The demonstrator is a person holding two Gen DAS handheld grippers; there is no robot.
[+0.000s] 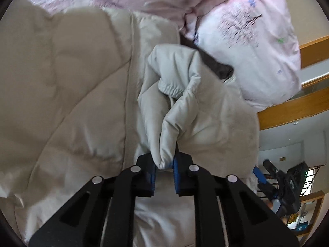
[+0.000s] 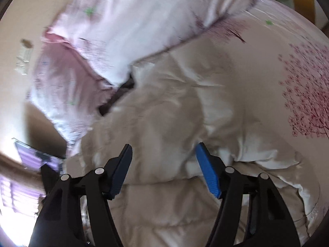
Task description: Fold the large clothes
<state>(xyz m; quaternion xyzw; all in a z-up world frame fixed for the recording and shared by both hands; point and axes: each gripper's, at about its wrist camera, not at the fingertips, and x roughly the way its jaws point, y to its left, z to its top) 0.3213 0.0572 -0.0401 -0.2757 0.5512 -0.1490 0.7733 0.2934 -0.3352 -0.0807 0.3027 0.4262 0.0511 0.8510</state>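
Left wrist: claw (image 1: 164,165) pinches jacket sleeve (image 1: 174,111).

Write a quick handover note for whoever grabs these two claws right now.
Left claw: shut on a fold of the beige padded jacket's sleeve, near the elastic cuff.
Right claw: open, holding nothing, above the jacket.
The jacket lies spread on the pink floral bedding, beside a pillow.
Done: sleeve gripped.
Left: fold the sleeve in, then fold the body.
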